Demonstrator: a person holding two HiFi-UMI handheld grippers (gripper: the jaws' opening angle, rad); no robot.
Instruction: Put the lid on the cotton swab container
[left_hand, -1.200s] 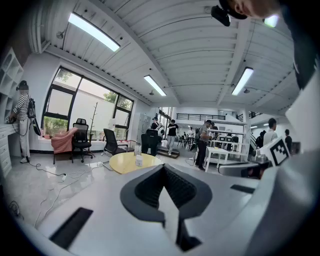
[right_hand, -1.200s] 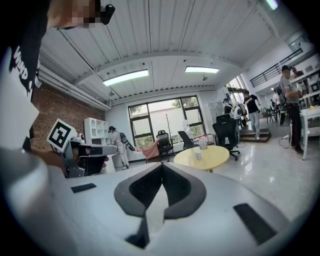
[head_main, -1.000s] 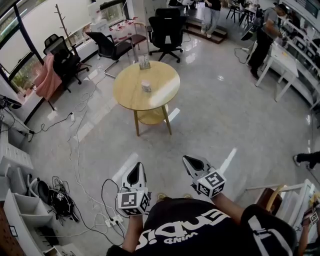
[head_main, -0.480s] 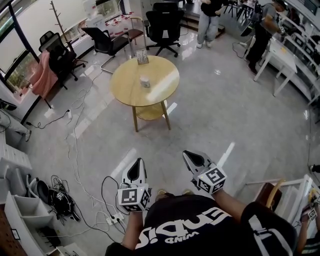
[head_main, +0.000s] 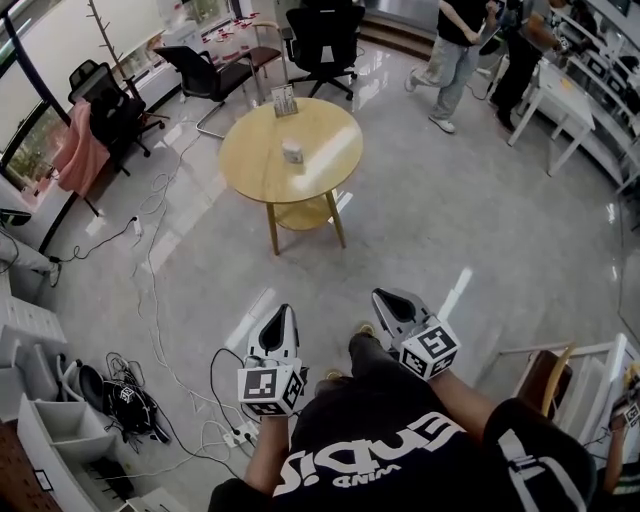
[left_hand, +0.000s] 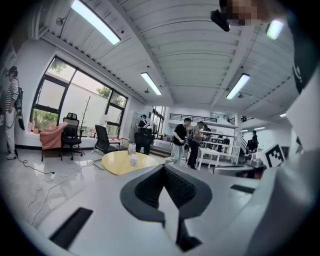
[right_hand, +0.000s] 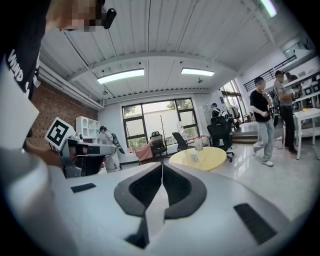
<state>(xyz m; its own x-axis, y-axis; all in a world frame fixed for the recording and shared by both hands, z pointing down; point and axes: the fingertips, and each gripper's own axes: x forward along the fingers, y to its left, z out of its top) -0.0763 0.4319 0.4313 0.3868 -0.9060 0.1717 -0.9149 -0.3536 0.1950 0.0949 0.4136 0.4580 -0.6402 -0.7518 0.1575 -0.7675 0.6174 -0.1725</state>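
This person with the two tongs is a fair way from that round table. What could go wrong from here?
Loose cables and a power strip lie by the feet: a trip risk. People are close to the round table and might cross the way. The small container looks light; the left tongs and right tongs, both shut, could knock it over.

Open floor (head_main: 410, 235) before round table (head_main: 255, 165)
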